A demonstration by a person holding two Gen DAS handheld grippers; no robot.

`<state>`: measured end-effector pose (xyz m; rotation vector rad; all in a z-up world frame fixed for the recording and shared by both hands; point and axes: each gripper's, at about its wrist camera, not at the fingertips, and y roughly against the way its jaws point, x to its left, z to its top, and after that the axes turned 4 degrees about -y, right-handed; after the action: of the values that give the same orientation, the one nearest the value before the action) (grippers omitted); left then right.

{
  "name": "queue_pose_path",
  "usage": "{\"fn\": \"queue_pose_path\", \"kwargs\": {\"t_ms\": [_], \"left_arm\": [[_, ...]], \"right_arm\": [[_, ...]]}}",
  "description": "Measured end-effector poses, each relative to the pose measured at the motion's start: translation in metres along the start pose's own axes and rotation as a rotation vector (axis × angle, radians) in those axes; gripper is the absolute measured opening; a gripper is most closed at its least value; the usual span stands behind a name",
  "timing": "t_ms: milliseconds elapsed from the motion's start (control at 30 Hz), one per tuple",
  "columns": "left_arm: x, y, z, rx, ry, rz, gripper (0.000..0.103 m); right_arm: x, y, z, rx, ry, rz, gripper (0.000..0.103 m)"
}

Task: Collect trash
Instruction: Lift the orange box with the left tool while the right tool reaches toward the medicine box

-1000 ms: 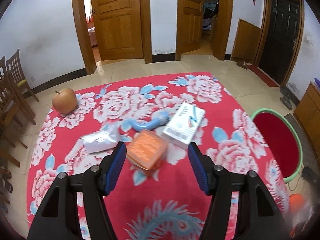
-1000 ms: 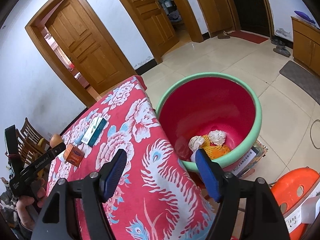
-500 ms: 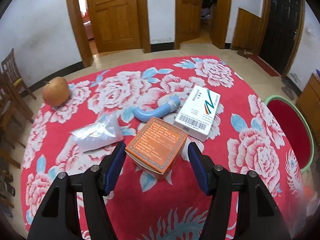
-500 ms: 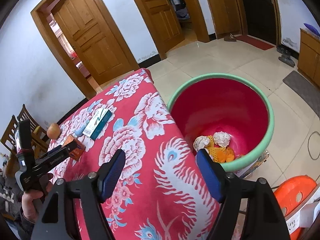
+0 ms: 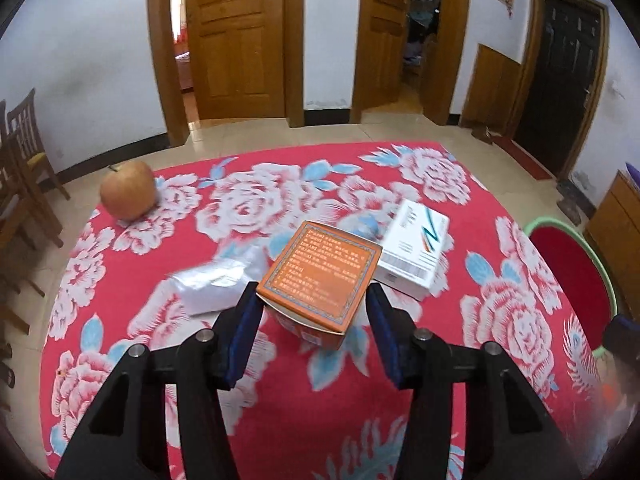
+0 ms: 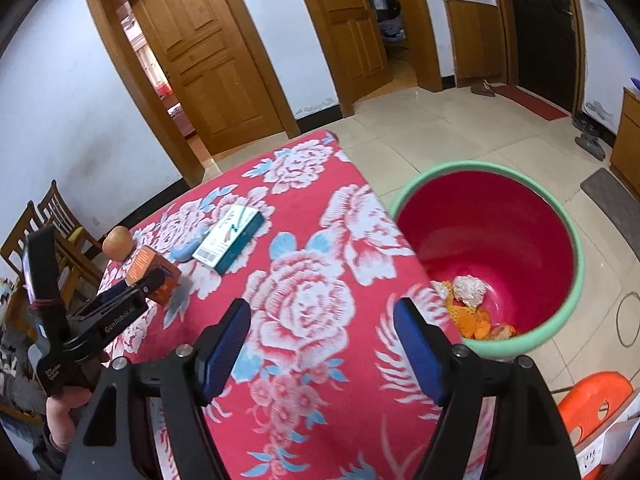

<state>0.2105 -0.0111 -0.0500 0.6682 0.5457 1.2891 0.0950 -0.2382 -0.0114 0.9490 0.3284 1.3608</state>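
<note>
An orange box point(image 5: 320, 276) sits on the red flowered tablecloth point(image 5: 280, 364). My left gripper point(image 5: 314, 300) is open with its blue pads on either side of the box; it does not visibly clamp it. The box also shows in the right wrist view point(image 6: 150, 270), with the left gripper point(image 6: 156, 280) at it. A white and teal box point(image 5: 414, 250) lies just right of it, a silver bag point(image 5: 216, 284) just left. My right gripper point(image 6: 322, 324) is open and empty above the table's right part. The red bin with a green rim point(image 6: 576, 240) holds crumpled trash point(image 6: 468, 292).
An apple point(image 5: 128, 196) sits at the table's far left. A blue tube point(image 6: 186, 250) lies behind the boxes. Wooden chairs point(image 5: 24, 152) stand to the left. An orange plastic stool point(image 6: 592, 400) stands by the bin. The bin also shows at the right edge point(image 5: 612, 280).
My left gripper has moved forward and lower, so the orange box now lies between its pads. My right gripper has swung left, from over the bin toward the table.
</note>
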Motion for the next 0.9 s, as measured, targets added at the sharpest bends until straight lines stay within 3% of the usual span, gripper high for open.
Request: {"fn": "queue_pose_path", "kwargs": {"t_ms": [433, 900], "left_arm": [[0.058, 0.001, 0.001, -0.009, 0.187, 0.110, 0.053], [0.072, -0.001, -0.005, -0.011, 0.240, 0.095, 0.053]], "right_arm": [[0.076, -0.054, 0.017, 0.063, 0.110, 0.047, 0.077], [0.116, -0.132, 0.028, 0.132, 0.098, -0.005, 0.078]]}}
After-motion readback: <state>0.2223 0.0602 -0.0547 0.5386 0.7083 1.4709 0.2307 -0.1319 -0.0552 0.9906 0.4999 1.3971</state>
